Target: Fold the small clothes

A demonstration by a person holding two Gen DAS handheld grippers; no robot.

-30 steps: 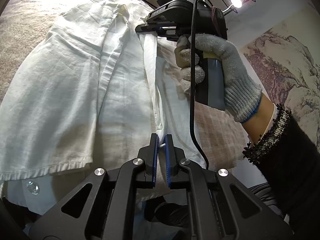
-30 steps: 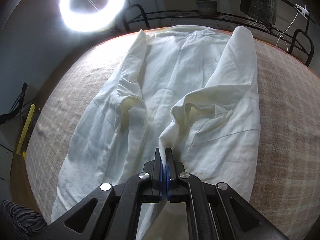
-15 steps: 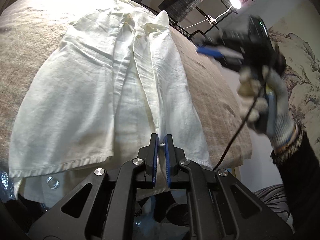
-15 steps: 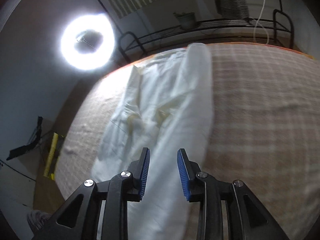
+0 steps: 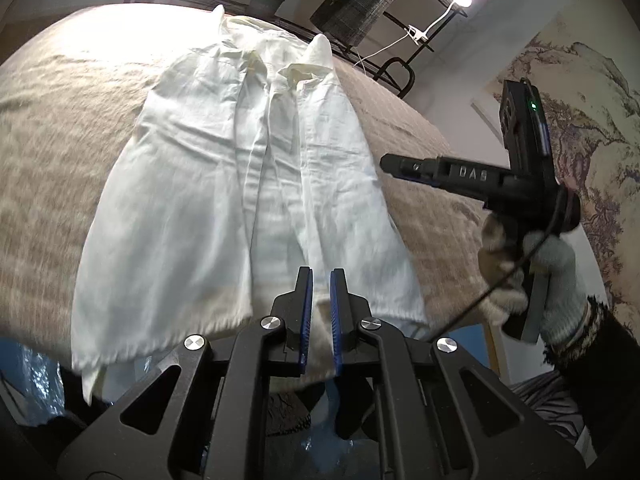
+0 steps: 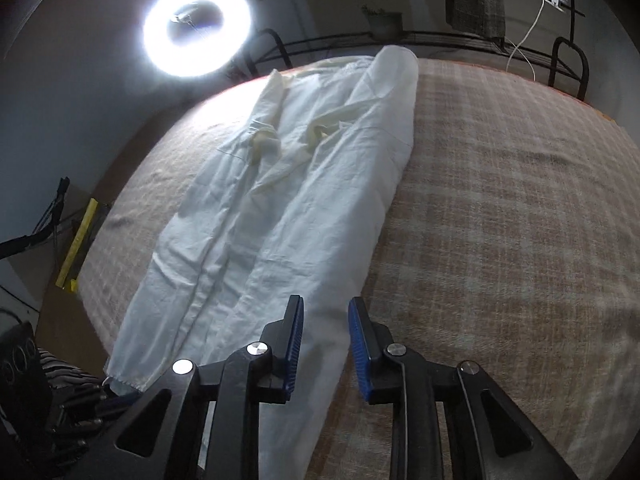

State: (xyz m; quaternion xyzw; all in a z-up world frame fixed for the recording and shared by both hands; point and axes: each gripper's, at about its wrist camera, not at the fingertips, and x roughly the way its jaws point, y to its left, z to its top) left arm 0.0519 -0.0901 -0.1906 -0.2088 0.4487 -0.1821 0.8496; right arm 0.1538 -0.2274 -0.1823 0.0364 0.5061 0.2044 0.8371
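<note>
White shirt [image 5: 248, 184] lies flat on checked blanket [image 6: 500, 208], both sides folded inward. Left gripper [image 5: 319, 312] pinches shirt's hem; right gripper [image 6: 323, 344] empty, jaws apart but just narrowing, over shirt's right edge.

Bed cover: beige checked woven blanket [image 6: 500, 208]
Light: glowing white ring lamp [image 6: 197, 33]
Rail: black metal bed frame [image 6: 440, 36]
Wall: landscape painting mural [image 5: 592, 120]
Pot: small potted plant [image 6: 383, 20]

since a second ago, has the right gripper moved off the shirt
Yes. The right gripper let go and swung right, off the white shirt to the blanket's edge.
</note>
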